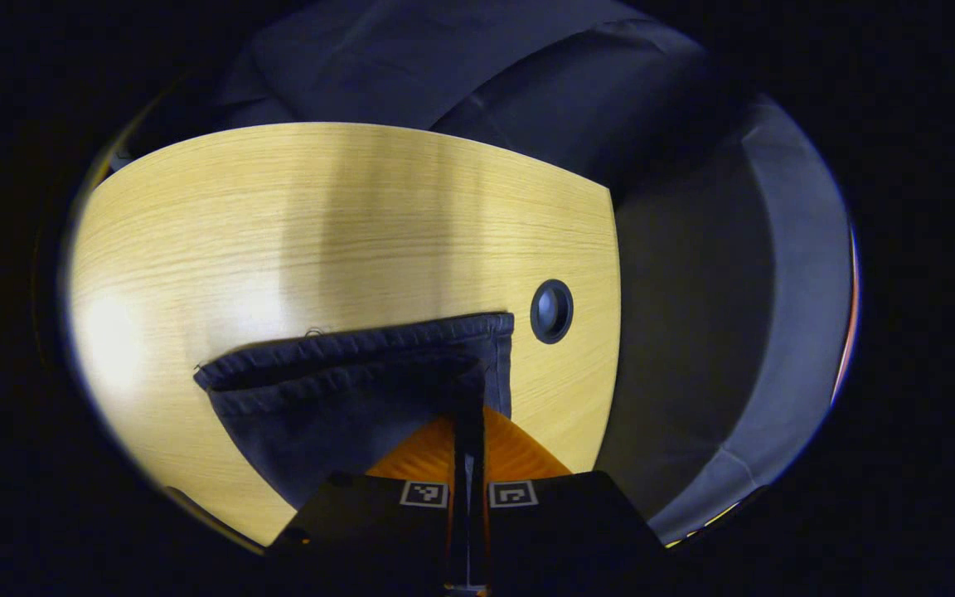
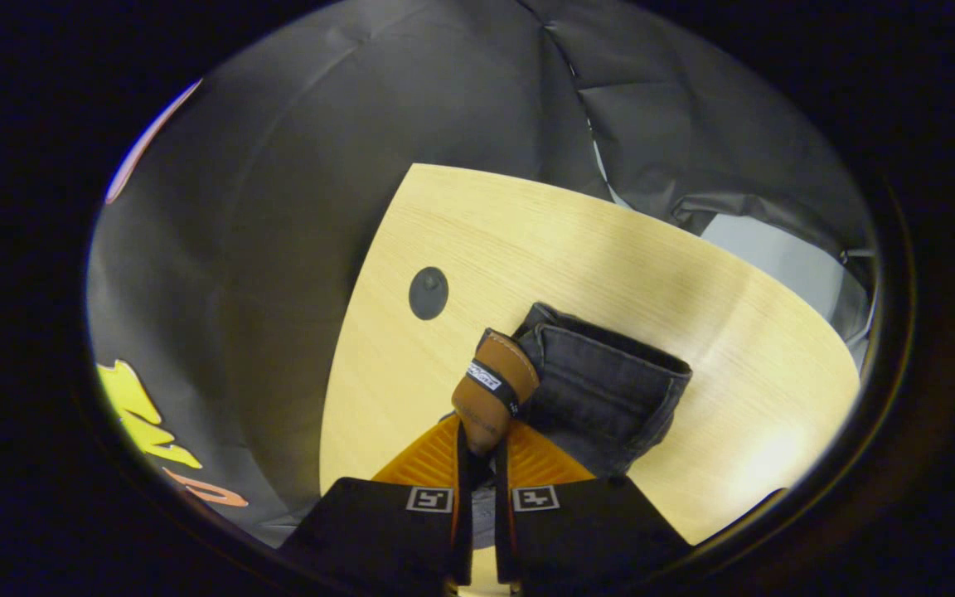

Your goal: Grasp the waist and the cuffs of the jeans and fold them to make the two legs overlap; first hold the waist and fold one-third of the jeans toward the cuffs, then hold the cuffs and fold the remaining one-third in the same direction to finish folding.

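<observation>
Jeans [image 1: 345, 390]: lying on table [image 1: 278, 224]. Left gripper [image 1: 467, 452] pinching cuffs; right gripper [image 2: 477, 444] pinching waist at leather patch [image 2: 494, 385]. Advice: keeping both edges level while carrying over.

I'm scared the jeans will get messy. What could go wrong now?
The right gripper pinches mostly the brown leather patch, so the waist might slip free. The left gripper holds a thin edge near the cuffs; the legs could slide apart. The jeans lie near the table's edge.
</observation>
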`<state>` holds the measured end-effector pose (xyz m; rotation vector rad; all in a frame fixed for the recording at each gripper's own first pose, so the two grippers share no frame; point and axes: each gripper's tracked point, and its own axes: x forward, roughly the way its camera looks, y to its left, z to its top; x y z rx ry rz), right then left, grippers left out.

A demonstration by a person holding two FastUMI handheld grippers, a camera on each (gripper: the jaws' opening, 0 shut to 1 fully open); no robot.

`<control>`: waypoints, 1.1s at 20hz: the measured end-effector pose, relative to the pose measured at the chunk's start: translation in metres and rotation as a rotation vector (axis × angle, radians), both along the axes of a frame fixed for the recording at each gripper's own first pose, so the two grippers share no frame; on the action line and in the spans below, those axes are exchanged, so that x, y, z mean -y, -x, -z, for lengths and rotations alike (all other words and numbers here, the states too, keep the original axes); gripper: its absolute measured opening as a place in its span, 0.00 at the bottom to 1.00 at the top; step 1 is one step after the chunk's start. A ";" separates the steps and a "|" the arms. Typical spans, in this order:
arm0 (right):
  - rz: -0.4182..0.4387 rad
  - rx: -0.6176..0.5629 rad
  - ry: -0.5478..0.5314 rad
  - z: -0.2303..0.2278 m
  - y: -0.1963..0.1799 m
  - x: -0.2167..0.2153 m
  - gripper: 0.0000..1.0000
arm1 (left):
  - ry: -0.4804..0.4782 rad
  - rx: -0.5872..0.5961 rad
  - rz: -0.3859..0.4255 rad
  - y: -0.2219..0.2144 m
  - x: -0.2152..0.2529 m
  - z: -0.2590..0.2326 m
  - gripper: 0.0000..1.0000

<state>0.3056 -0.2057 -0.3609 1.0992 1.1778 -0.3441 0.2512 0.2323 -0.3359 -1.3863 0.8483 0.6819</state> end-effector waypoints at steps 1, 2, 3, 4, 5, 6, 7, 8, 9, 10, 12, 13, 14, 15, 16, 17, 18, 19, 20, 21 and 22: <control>0.015 -0.003 -0.001 0.004 -0.003 -0.001 0.18 | -0.001 -0.002 0.006 0.001 -0.001 -0.001 0.04; 0.028 -0.007 -0.003 0.006 -0.004 -0.002 0.19 | -0.003 -0.011 0.021 0.002 0.000 -0.004 0.05; 0.044 0.003 -0.014 0.005 -0.007 -0.002 0.24 | -0.009 -0.030 0.042 0.006 0.004 -0.007 0.00; 0.057 0.010 -0.017 0.004 -0.007 -0.001 0.26 | -0.015 -0.042 0.056 0.008 -0.001 -0.011 0.20; 0.065 0.018 -0.004 0.002 -0.006 0.002 0.27 | -0.024 -0.056 0.068 0.011 -0.001 -0.016 0.36; 0.074 0.030 0.015 -0.001 -0.005 0.007 0.41 | -0.026 -0.062 0.080 0.013 0.000 -0.024 0.40; 0.083 0.034 0.041 -0.005 -0.001 0.014 0.49 | -0.027 -0.059 0.083 0.016 0.000 -0.034 0.53; 0.092 0.041 0.070 -0.009 0.003 0.023 0.65 | -0.034 -0.066 0.090 0.019 0.000 -0.044 0.69; 0.099 0.057 0.091 -0.016 0.006 0.030 0.81 | -0.040 -0.081 0.106 0.025 0.001 -0.055 0.84; 0.102 0.067 0.125 -0.019 0.011 0.037 0.84 | -0.047 -0.080 0.119 0.030 0.001 -0.069 1.00; 0.068 0.108 0.236 -0.036 0.026 0.054 0.91 | -0.092 -0.056 0.162 0.024 0.020 -0.079 0.99; 0.035 0.145 0.323 -0.044 0.031 0.062 0.86 | -0.136 -0.045 0.201 0.039 0.007 -0.095 0.99; -0.013 0.190 0.406 -0.057 0.035 0.069 0.96 | -0.196 -0.027 0.243 0.048 0.007 -0.120 1.00; -0.069 0.239 0.477 -0.070 0.039 0.071 0.96 | -0.264 0.001 0.287 0.047 0.007 -0.146 0.99; -0.123 0.289 0.533 -0.083 0.046 0.068 0.89 | -0.338 0.035 0.335 0.049 0.011 -0.169 0.99; -0.173 0.335 0.576 -0.096 0.051 0.061 0.89 | -0.418 0.074 0.381 0.052 0.016 -0.192 0.99; -0.216 0.373 0.618 -0.109 0.061 0.053 0.97 | -0.503 0.116 0.424 0.056 0.022 -0.217 0.99; -0.250 0.424 0.662 -0.124 0.070 0.048 0.90 | -0.593 0.171 0.465 0.060 0.031 -0.244 0.99; -0.280 0.473 0.715 -0.137 0.078 0.042 0.97 | -0.685 0.232 0.508 0.064 0.045 -0.256 0.99; -0.314 0.512 0.764 -0.145 0.087 0.035 0.92 | -0.768 0.283 0.554 0.072 0.060 -0.281 0.99; -0.352 0.549 0.792 -0.148 0.095 0.024 0.98 | -0.840 0.328 0.594 0.084 0.078 -0.298 1.00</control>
